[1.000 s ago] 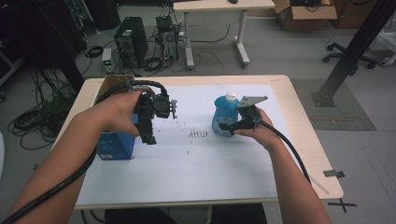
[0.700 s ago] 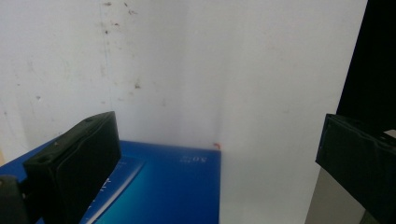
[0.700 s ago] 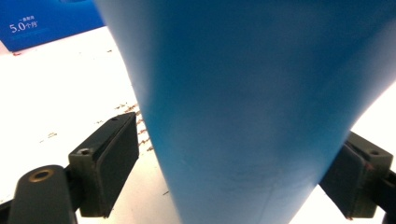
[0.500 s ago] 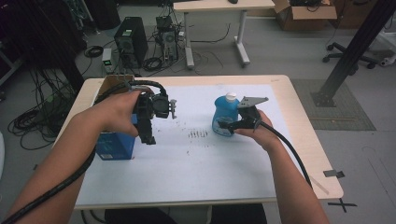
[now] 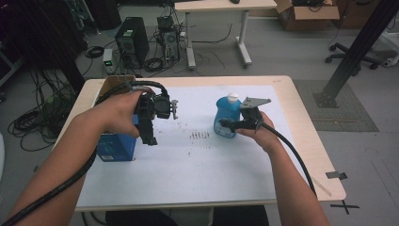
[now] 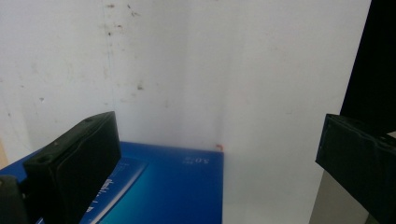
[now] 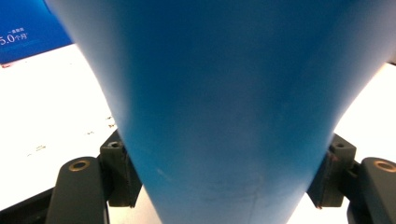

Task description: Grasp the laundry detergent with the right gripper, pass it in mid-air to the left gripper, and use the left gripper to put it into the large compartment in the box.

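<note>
Cluttered lab floor behind; pale desk [image 5: 301, 155] under white sheet. High view: bottle [image 5: 227, 117] upright mid-desk, capped, contents unseen; right tool [image 5: 226, 125] just closing around it. Box [image 5: 115, 146] shut. Left tool [image 6: 219, 154] view: jaws apart, empty, above box. Right tool view: pads against bottle's flanks; squeeze gently, lift straight.

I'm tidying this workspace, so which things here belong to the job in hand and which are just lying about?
In the job:
- blue bottle, between the pads of the right gripper, whose jaws have just been closing
- blue box, under the open left gripper

Lying about:
- computer tower
- cardboard box on the floor
- office chair
</note>
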Motion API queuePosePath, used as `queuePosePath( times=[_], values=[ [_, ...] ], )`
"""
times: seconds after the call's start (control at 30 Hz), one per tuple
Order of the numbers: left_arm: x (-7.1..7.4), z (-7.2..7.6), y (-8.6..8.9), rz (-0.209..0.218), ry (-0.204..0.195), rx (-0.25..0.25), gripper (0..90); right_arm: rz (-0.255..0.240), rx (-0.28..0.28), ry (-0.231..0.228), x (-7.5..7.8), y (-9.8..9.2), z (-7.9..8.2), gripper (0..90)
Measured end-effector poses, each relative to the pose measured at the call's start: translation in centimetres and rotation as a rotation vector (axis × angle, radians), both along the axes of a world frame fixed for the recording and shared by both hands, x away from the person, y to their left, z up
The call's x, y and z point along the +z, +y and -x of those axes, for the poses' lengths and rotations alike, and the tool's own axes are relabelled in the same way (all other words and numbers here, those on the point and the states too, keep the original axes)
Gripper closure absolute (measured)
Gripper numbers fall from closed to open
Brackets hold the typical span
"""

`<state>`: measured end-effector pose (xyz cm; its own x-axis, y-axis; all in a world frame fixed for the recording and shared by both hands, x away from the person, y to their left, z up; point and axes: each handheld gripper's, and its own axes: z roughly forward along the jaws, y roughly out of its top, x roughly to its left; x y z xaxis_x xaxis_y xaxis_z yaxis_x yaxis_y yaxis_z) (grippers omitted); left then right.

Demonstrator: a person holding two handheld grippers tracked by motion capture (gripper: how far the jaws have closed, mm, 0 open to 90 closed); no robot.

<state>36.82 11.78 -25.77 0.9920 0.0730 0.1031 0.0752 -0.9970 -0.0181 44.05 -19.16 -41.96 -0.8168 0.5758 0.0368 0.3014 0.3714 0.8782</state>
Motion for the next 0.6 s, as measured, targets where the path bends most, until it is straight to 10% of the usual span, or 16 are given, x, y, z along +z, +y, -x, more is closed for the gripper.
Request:
queuePosePath(
  times=[0.6],
  values=[
    [-0.04, -0.01, -0.52, 0.003, -0.001, -0.005, 0.2, -0.021, 0.028, -0.031, -0.23, 0.27, 0.3, 44.5]
  ],
)
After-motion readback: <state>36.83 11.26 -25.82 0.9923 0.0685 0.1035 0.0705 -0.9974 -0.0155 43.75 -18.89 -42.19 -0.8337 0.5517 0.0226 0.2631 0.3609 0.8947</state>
